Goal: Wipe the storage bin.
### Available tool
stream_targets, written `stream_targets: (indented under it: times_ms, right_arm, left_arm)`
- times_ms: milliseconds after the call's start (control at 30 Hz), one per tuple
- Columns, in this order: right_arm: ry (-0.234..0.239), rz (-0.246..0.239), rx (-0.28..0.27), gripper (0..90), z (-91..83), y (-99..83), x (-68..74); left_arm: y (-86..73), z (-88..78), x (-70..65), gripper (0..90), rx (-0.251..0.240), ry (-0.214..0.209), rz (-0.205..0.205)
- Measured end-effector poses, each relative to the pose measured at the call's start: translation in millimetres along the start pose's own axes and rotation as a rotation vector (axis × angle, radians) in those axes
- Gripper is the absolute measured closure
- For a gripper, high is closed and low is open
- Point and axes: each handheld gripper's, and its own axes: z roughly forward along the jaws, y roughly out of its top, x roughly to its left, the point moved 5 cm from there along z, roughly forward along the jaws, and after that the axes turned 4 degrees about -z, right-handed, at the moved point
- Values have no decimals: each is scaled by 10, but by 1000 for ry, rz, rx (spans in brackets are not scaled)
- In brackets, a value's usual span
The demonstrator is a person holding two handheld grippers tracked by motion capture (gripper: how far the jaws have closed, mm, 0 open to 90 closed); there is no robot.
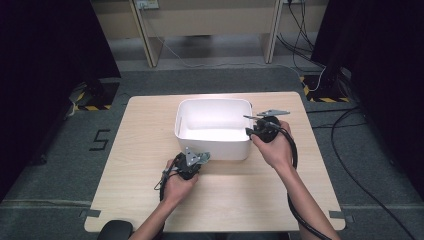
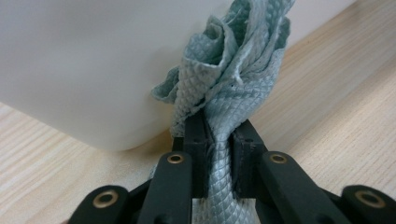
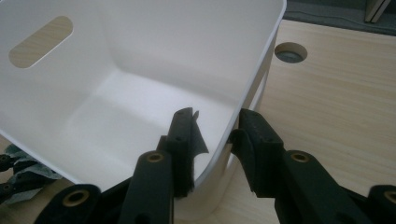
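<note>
A white plastic bin [image 1: 212,145] stands in the middle of the wooden table [image 1: 145,150], its inside bare. My left gripper [image 1: 194,159] sits low against the bin's near wall. In the left gripper view that gripper [image 2: 220,126] is shut on a grey-green, scale-textured cloth [image 2: 233,70] bunched up against the bin wall [image 2: 93,65]. My right gripper [image 1: 261,129] is at the bin's right rim. In the right gripper view it [image 3: 218,116] straddles the bin's wall [image 3: 261,60], one jaw inside and one outside, pressing on it. The cloth [image 3: 28,170] peeks out under the bin's edge.
A round cable hole [image 3: 290,51] sits in the tabletop just beyond the bin. Black curtains flank the table on both sides. A cable [image 1: 295,200] trails along the right forearm. Bare wood lies left and right of the bin.
</note>
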Motion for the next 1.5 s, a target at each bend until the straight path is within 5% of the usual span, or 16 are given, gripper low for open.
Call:
stream_targets:
  times_ms: [1000, 1500]
  right_arm:
    - [2, 1, -3, 674, 1, -1, -5]
    - [1, 4, -3, 673, 1, -1, -4]
  left_arm:
    - [62, 36, -104, 789, -5, -21, 8]
    - [184, -98, -118, 789, -45, -25, 8]
